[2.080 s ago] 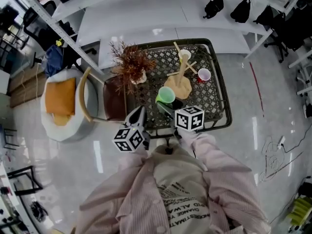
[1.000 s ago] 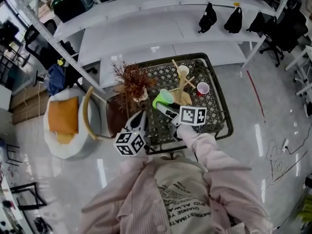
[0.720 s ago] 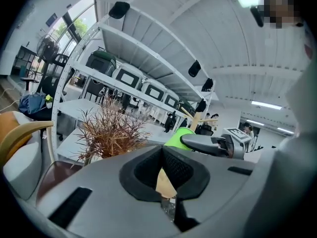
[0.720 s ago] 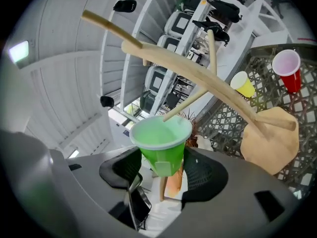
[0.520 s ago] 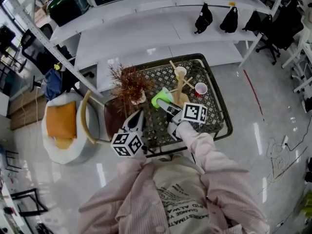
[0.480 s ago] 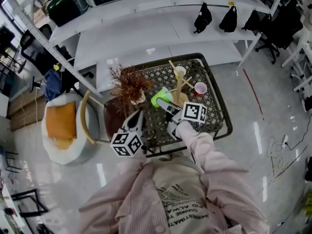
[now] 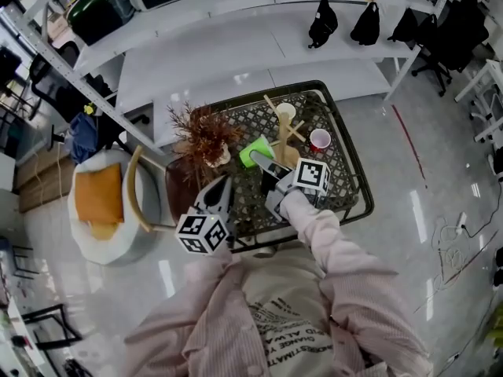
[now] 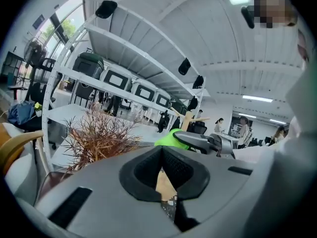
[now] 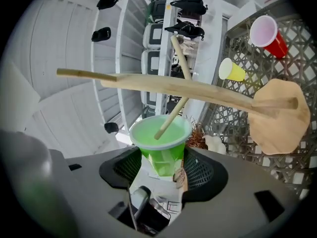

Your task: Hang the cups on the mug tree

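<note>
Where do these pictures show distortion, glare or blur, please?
Head view: the wide-angle lens bends the white shelves; lights glare on the glossy floor. Right gripper view: the green plastic cup is sharp, the corners black. Left gripper view: the dried brown plant is sharp; a mosaic patch sits top right.

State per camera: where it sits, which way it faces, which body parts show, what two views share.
Head view: on head, steeply down at the black mesh table; pink sleeves, left gripper, right gripper.
Left gripper view: on it, toward the dried brown plant; own jaws.
Right gripper view: on it, toward the wooden mug tree; jaws gripping green plastic cup.
All show that cup.
</note>
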`<state>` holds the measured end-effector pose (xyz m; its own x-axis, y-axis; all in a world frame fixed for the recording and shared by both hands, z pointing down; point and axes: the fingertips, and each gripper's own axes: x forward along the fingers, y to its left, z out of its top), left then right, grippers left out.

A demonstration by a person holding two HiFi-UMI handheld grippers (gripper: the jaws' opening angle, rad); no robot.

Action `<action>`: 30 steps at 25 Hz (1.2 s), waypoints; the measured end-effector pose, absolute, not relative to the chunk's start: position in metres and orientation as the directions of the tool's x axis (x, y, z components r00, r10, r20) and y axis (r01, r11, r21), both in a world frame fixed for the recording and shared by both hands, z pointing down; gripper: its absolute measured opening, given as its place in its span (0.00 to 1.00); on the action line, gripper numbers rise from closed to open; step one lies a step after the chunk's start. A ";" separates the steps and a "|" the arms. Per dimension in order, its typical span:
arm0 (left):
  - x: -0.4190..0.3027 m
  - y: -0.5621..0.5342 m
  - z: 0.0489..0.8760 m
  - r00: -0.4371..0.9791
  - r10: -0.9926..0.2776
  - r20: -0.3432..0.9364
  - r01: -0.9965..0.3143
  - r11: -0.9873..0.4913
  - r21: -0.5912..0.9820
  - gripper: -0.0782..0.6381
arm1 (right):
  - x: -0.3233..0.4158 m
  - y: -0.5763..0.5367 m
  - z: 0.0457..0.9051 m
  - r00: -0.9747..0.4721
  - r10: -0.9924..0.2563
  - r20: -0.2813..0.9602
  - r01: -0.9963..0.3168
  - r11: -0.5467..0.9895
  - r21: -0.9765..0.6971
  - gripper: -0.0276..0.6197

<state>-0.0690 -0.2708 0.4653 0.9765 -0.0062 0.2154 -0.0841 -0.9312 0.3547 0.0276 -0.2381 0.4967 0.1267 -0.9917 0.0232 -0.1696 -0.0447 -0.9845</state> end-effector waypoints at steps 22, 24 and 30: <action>-0.023 -0.264 0.464 0.949 -0.203 0.242 -0.283 -0.887 0.364 0.11 | 0.057 -0.227 0.506 0.052 -0.997 -0.063 0.135 0.069 -0.988 0.44; -0.022 -0.264 0.466 0.945 -0.216 0.246 -0.297 -0.882 0.366 0.11 | 0.057 -0.227 0.507 0.041 -0.997 -0.063 0.149 0.069 -0.986 0.44; -0.025 -0.262 0.470 0.935 -0.249 0.255 -0.332 -0.868 0.370 0.11 | 0.056 -0.228 0.510 0.028 -0.996 -0.083 0.181 0.087 -0.980 0.44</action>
<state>-0.0251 -0.2620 0.4705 0.9345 -0.2487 0.2546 -0.3318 -0.8678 0.3699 0.0559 -0.2281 0.5095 0.0278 -0.9961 -0.0834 0.1806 0.0871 -0.9797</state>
